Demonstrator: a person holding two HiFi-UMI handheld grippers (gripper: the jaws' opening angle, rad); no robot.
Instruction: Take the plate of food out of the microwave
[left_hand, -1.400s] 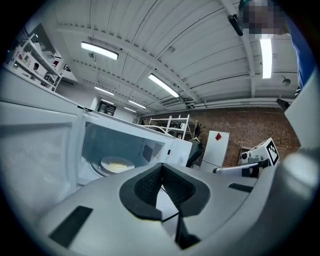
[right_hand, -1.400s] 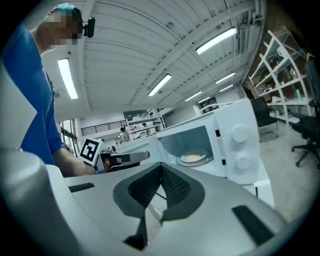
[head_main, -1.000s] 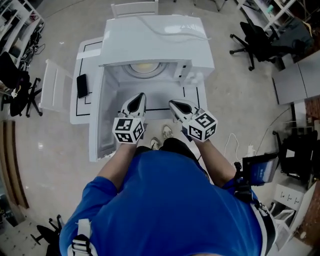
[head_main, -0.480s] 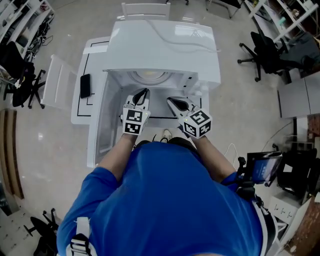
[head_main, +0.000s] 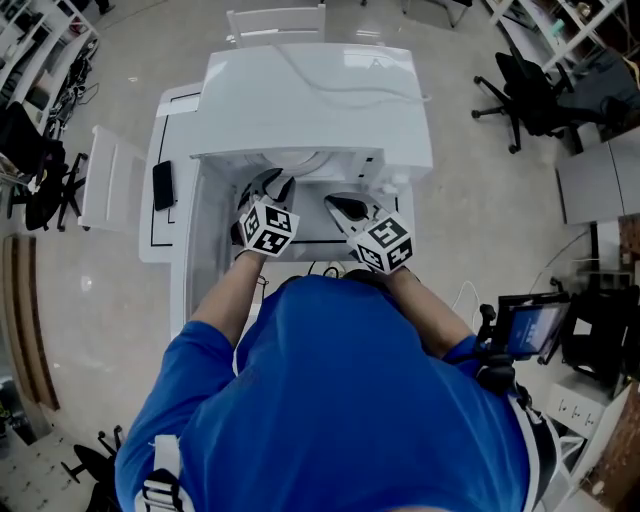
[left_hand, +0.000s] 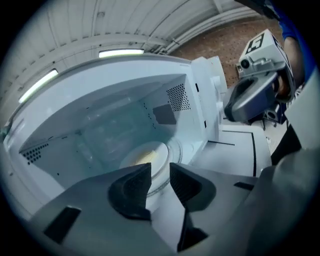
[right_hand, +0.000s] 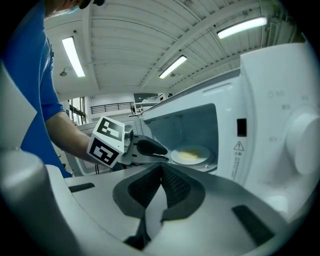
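Well, the white microwave (head_main: 310, 90) fills most of the tabletop (head_main: 150, 230), its door (head_main: 192, 270) swung wide open on the left side. Inside sits the plate (right_hand: 204, 151), flat on the oven floor at the middle of the cavity, with a pale yellow piece of food (right_hand: 186, 155) lying on it.

The person in the blue shirt leans over with both tools held out in front. The left gripper (left_hand: 160, 172) points into the open mouth of the microwave, its jaws a small way apart with nothing pressed between them; the plate's near rim shows just beyond the gap (whether a tip touches it I cannot tell). The right gripper (right_hand: 161, 170) hangs outside, in front of the control panel side, with its jaws closed together on nothing.

A black phone (head_main: 163, 185) lies near the tabletop's left edge, beside the microwave and well apart from both tools.
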